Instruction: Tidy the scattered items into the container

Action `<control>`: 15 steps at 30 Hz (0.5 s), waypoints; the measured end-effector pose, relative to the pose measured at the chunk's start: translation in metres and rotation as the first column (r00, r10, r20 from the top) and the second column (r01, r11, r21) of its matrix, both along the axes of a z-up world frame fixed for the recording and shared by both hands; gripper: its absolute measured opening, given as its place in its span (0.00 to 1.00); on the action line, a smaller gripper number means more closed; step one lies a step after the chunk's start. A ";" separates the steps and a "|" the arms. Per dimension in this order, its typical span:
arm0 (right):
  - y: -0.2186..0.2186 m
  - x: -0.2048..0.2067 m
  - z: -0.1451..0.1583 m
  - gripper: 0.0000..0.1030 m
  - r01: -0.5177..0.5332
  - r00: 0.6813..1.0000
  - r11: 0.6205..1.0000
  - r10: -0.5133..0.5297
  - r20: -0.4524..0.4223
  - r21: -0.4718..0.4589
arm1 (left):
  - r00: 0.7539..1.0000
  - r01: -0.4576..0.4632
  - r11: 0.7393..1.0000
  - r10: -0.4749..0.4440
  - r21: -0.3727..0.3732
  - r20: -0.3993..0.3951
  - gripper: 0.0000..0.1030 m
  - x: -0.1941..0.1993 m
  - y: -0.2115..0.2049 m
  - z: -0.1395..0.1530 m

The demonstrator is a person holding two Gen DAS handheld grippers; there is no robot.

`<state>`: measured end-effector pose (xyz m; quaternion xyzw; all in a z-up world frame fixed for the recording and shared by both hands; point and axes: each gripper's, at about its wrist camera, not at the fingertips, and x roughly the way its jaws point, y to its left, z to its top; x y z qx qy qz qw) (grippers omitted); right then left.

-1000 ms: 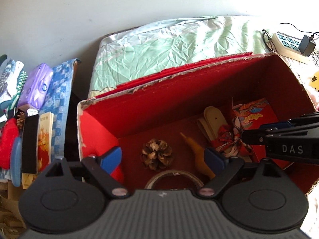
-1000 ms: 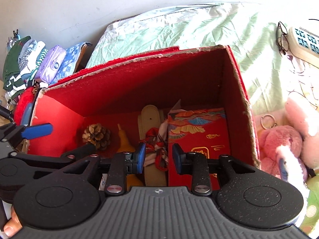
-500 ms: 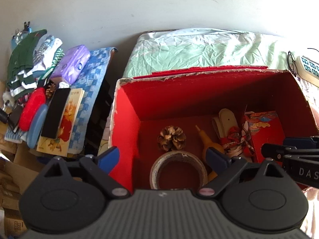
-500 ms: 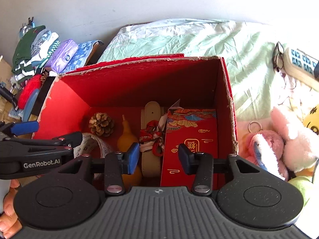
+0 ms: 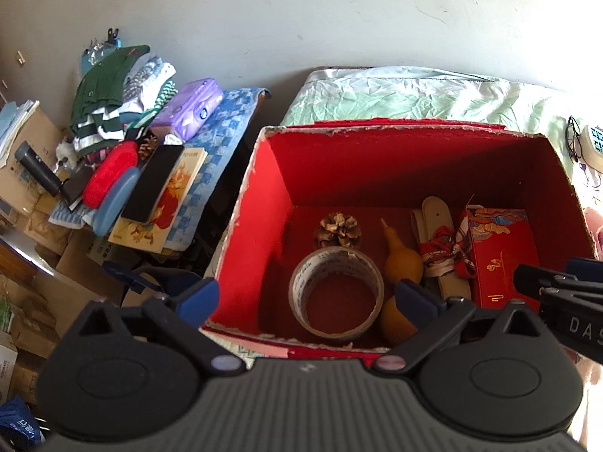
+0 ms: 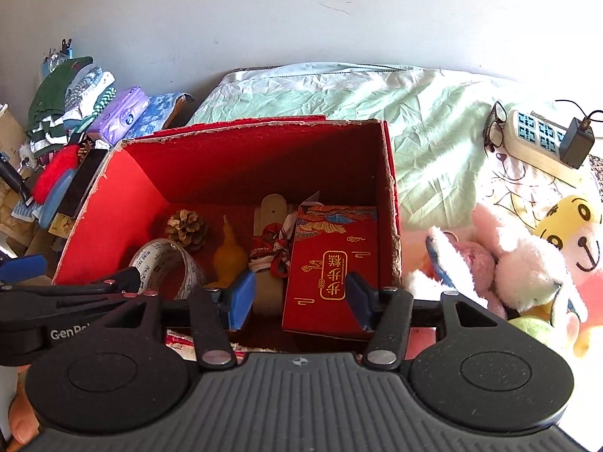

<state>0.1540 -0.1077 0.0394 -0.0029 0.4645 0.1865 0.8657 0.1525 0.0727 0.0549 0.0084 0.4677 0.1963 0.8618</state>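
Note:
The red cardboard box [image 5: 414, 128] [image 6: 264, 124] stands open on the bed. Inside lie a pine cone [image 5: 339, 229] [image 6: 187, 228], a tape roll [image 5: 335, 254] [image 6: 162, 252], a yellow gourd [image 5: 401, 260] [image 6: 228, 254], a beige strap [image 5: 435, 214] tied with red-white ribbon [image 5: 446, 252], and a red gift packet [image 5: 497, 252] [image 6: 331, 260]. My left gripper [image 5: 307, 297] hovers above the box's near left corner, jaws opening wide, holding nothing. My right gripper [image 6: 299, 297] hangs over the near edge above the packet, jaws opening, pads touching nothing.
Folded clothes [image 5: 113, 86], a purple pack [image 5: 196, 109], a red case [image 5: 109, 173] and books [image 5: 169, 203] lie piled left of the box. Plush toys [image 6: 527, 263] crowd its right side. A power strip [image 6: 539, 143] and glasses [image 6: 495, 128] rest on the green sheet [image 6: 377, 94].
Both grippers have drawn back and upward out of the box. The right jaws have spread much wider, the left slightly. The tape roll, once half hidden, now shows whole on the box floor.

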 end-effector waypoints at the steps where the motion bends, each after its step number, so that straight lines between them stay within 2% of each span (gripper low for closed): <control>1: -0.002 -0.004 0.001 0.57 0.000 1.000 1.000 0.000 0.004 0.006 | 1.000 -0.005 1.000 0.005 0.000 0.003 0.98 -0.004 -0.002 0.001; 10: -0.006 -0.038 0.007 0.63 -0.016 0.999 0.999 0.014 0.050 0.032 | 0.998 -0.057 0.998 0.057 -0.027 0.005 0.99 -0.040 -0.009 0.001; 15: -0.005 -0.051 0.010 0.63 -0.017 0.998 0.999 0.014 0.057 0.042 | 0.999 -0.040 0.998 0.041 -0.048 0.015 0.99 -0.052 -0.005 -0.002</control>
